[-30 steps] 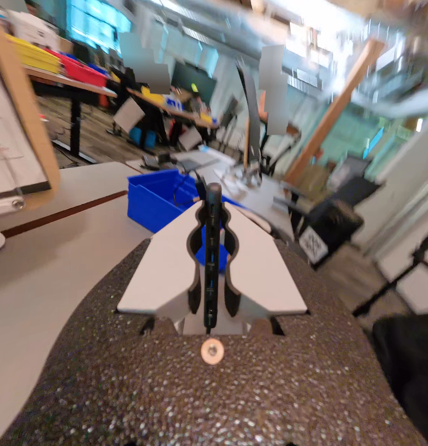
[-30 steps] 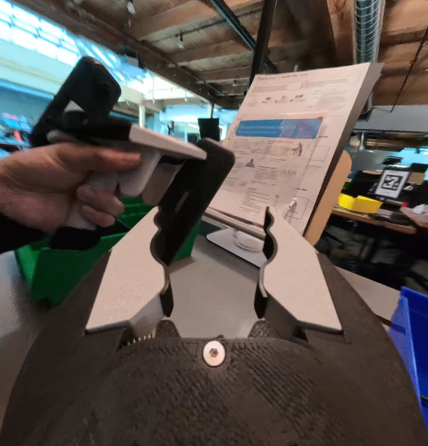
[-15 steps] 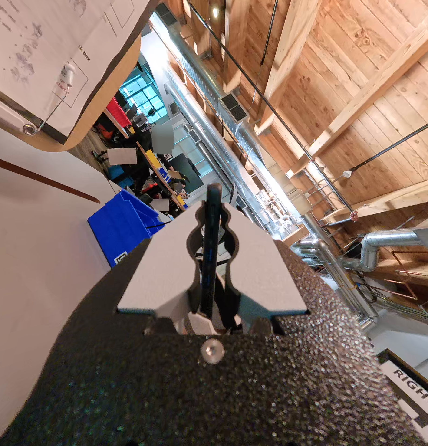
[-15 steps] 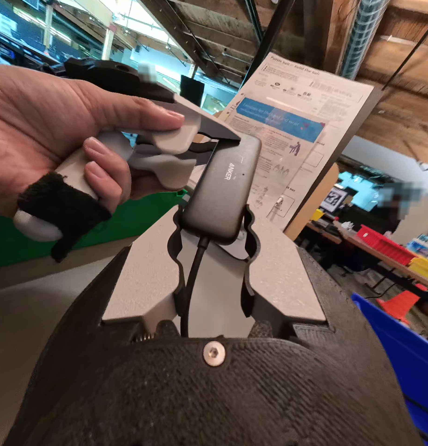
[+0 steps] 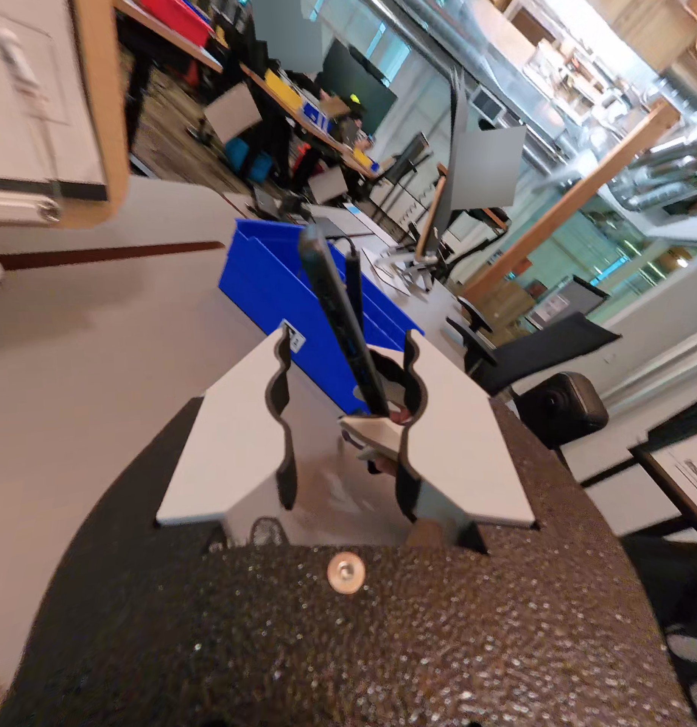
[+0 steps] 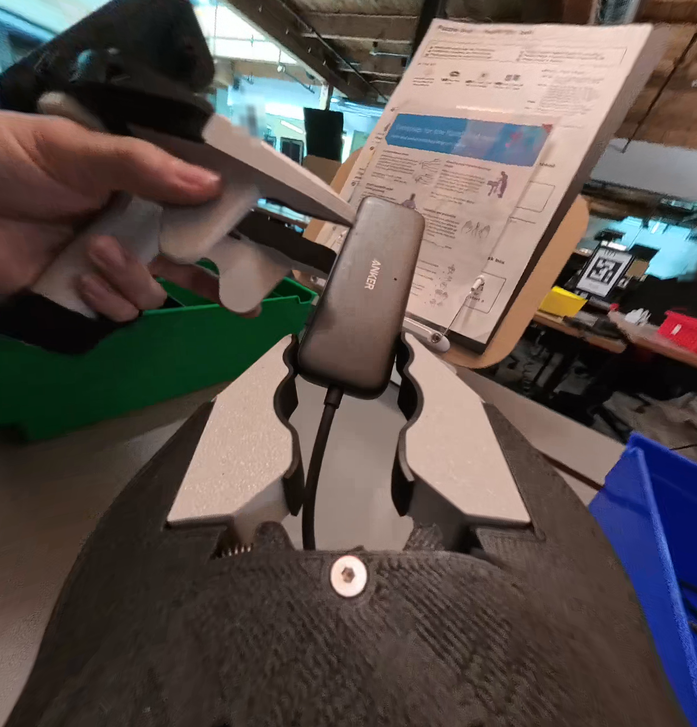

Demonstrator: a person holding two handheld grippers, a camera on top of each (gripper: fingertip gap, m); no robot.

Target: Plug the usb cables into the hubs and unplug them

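Holding grey hub, right tool; blue bin contents unclear.

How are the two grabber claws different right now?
The left gripper has its jaws wide apart, clamping nothing; the right gripper is shut on the lower end of the dark grey flat USB hub. The left gripper meets the hub edge-on; the right gripper faces its broad side, with the hub's black cable running back between its fingers. Both have pale grey fingers lined in wavy black.
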